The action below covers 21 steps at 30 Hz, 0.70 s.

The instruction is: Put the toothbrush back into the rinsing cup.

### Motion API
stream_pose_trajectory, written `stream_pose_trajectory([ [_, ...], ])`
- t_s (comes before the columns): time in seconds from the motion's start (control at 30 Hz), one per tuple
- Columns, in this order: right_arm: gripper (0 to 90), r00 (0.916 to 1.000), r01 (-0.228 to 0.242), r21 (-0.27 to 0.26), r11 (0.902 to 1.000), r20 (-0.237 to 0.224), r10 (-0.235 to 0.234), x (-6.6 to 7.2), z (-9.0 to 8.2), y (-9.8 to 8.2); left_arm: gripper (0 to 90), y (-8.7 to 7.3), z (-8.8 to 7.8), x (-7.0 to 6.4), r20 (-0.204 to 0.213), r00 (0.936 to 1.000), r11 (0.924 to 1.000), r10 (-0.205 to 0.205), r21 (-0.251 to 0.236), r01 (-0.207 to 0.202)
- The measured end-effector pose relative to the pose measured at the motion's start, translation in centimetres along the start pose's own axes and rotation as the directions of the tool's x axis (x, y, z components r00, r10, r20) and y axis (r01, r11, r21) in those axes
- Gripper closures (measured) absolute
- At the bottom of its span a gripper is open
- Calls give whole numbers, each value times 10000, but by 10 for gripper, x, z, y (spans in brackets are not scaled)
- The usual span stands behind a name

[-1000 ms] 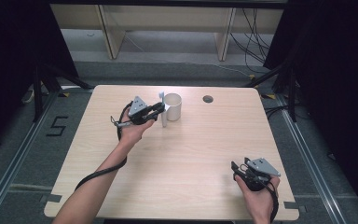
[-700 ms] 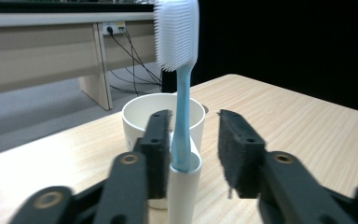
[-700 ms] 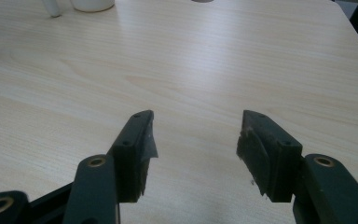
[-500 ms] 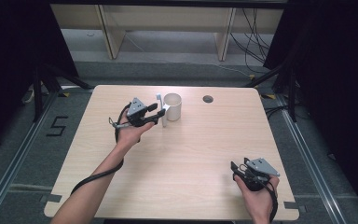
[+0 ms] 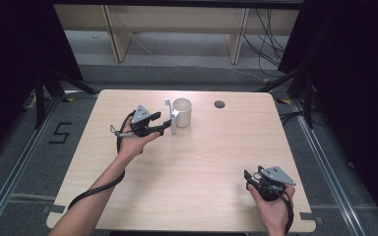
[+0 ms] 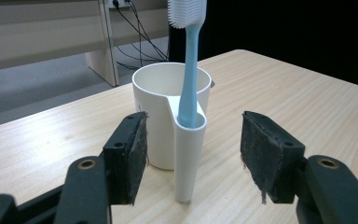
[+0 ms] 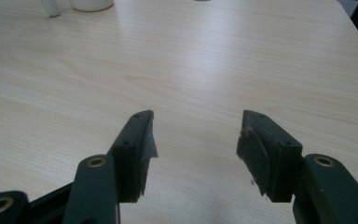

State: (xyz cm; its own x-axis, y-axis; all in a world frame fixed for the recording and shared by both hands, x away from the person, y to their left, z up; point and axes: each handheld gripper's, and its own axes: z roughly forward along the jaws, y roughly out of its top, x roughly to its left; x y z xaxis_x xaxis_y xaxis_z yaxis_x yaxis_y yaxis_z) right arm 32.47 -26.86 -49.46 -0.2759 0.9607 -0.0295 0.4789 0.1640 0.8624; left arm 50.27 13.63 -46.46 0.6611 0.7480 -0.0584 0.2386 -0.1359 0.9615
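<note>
A white cup (image 5: pixel 183 112) (image 6: pixel 156 98) stands at the table's far middle, with a narrow white side tube (image 5: pixel 173 124) (image 6: pixel 188 154) on it. A light blue toothbrush (image 5: pixel 168 104) (image 6: pixel 189 74) stands upright in the tube, bristles up. My left gripper (image 5: pixel 164 127) (image 6: pixel 193 144) is just left of the cup. Its jaws have just been opening and now stand apart on either side of the tube, its pads (image 6: pixel 136 156) clear of it. My right gripper (image 5: pixel 250 177) (image 7: pixel 196 140) rests open near the front right corner, with bare table between its jaws.
The table (image 5: pixel 211 162) is light wood with a small round hole (image 5: pixel 219 104) right of the cup. Dark frame posts and a floor rail flank it, and wooden shelving (image 5: pixel 177 29) with cables stands beyond the far edge.
The left gripper's jaws have opened from shut around the toothbrush and its tube, and the hand has drawn back slightly from the cup. The right hand has kept still.
</note>
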Motion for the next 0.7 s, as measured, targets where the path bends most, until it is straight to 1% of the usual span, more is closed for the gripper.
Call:
stream_pose_trajectory([
  [0.03, 455, 9997, -244, 132, 9996, -59, 245, 2, -1, 0, 406, 0, -1, 0, -36, 10000, 10000, 22, 65, -22],
  [0.07, 455, 10000, -29, 60, 10000, -28, 29, 1, 0, 0, 404, 0, -2, -1, -39, 10000, 10000, 8, 82, -7],
  [0.13, 455, 9999, -58, 23, 10000, -87, 58, 1, 1, 0, 400, -1, -5, -1, -55, 10000, 9999, -17, 138, 18],
  [0.17, 455, 9999, -71, 35, 10000, -81, 71, 2, 1, 0, 397, -1, -6, -2, -30, 10000, 9998, 34, 183, -33],
  [0.2, 455, 10000, 15, 96, 10000, -3, -15, 1, 0, 0, 393, -2, -7, -2, 4, 10000, 9999, 20, 169, -20],
  [0.23, 455, 10000, -5, 61, 10000, -11, 5, 1, 0, 0, 389, -3, -9, -3, -6, 9999, 9996, 100, 271, -100],
  [0.37, 455, 10000, 5, 15, 10000, 31, -5, 0, -1, 0, 383, -6, -14, -4, -7, 9999, 9988, 145, 475, -144],
  [0.5, 454, 10000, -16, 35, 10000, 20, 16, 0, -1, 0, 381, -9, -18, -6, -21, 9999, 9977, 146, 661, -144],
  [0.6, 455, 10000, -11, 29, 10000, 22, 11, 0, -1, 0, 381, -10, -21, -6, 4, 9999, 9975, 118, 697, -118],
  [0.7, 454, 10000, -22, 35, 10000, 11, 22, 0, -1, 0, 379, -9, -25, -5, -87, 9999, 9970, 92, 768, -85],
])
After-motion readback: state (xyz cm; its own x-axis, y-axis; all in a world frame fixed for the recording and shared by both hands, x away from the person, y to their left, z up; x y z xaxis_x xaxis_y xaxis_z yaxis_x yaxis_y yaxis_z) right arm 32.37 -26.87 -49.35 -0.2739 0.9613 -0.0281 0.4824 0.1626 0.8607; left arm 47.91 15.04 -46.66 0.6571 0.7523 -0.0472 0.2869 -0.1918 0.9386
